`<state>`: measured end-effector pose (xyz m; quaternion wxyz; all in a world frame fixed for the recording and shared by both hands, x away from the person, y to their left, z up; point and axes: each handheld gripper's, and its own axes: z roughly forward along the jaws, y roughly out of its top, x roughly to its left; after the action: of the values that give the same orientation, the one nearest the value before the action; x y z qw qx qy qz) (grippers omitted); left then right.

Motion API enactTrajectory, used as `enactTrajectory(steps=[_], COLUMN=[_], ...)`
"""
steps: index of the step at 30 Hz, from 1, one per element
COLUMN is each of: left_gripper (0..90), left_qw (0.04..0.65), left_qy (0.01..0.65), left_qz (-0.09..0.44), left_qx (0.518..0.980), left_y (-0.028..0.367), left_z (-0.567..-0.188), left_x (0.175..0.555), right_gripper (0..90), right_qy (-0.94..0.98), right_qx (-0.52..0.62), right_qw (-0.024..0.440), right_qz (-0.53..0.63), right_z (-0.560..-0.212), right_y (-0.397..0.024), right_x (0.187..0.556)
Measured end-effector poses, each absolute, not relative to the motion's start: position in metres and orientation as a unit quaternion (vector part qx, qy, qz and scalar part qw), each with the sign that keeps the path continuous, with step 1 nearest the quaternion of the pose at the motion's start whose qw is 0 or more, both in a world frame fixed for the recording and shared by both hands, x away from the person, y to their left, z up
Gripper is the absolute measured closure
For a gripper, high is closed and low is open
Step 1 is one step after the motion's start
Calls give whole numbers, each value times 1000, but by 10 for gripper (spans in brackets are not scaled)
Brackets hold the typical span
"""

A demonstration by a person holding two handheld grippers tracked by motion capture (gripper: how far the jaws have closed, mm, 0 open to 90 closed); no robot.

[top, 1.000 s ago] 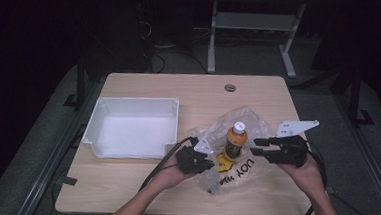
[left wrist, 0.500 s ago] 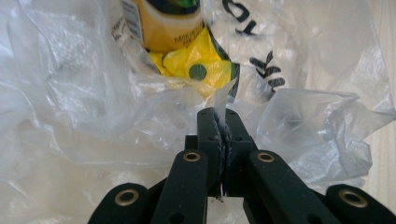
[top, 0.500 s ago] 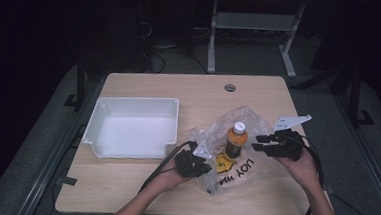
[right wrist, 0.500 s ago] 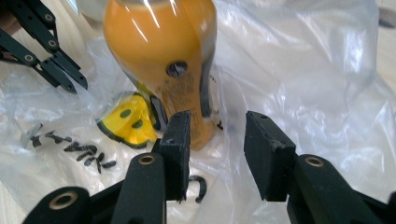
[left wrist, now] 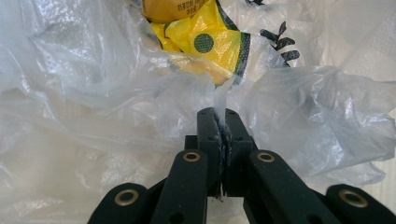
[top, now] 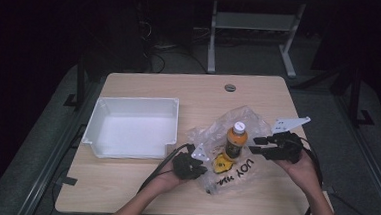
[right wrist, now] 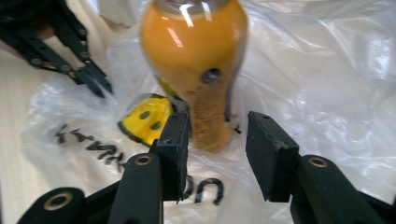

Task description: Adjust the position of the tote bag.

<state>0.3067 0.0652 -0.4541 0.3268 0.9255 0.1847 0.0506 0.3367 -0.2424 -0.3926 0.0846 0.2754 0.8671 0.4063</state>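
My right gripper [top: 261,145] has dropped lower and closer to the orange juice bottle with a white cap [top: 236,139] since a second ago. The bottle stands on the crinkled clear plastic bag [top: 247,122] near the desk's front right corner. My right jaws gape wide, empty; my left gripper [left wrist: 219,122] pinches the bag's film tight

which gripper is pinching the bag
The left gripper: its jaws are shut on a fold of the plastic bag. The right gripper is open, its jaws pointing at the orange bottle.
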Motion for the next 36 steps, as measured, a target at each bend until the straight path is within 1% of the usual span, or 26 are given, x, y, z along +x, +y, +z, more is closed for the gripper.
enactTrajectory(steps=[5, 11, 18, 22, 27, 32, 35, 36], left_gripper=[879, 879, 879, 870, 868, 871, 873, 873], left_qw=[326, 324, 315, 317, 320, 322, 320, 321], left_qy=[188, 188, 193, 204, 200, 201, 199, 201], left_qz=[52, 54, 65, 60, 62, 63, 64, 62], left_qx=[925, 926, 927, 924, 924, 923, 924, 923], left_y=[67, 68, 75, 79, 82, 80, 80, 79], left_z=[-454, -453, -453, -452, -448, -449, -449, -450], left_x=[308, 308, 313, 316, 315, 315, 315, 313], right_gripper=[571, 569, 571, 571, 570, 570, 564, 555], right_qy=[869, 878, 884, 884, 882, 872, 868, 864], right_qx=[248, 219, 229, 234, 236, 248, 253, 258], right_qw=[70, 51, 38, 34, 39, 75, 84, 96], right_qz=[422, 422, 406, 402, 406, 416, 419, 422], right_z=[-387, -390, -405, -412, -411, -392, -385, -378], right_y=[-235, -229, -237, -240, -243, -251, -253, -254], right_x=[320, 305, 296, 293, 292, 303, 312, 322])
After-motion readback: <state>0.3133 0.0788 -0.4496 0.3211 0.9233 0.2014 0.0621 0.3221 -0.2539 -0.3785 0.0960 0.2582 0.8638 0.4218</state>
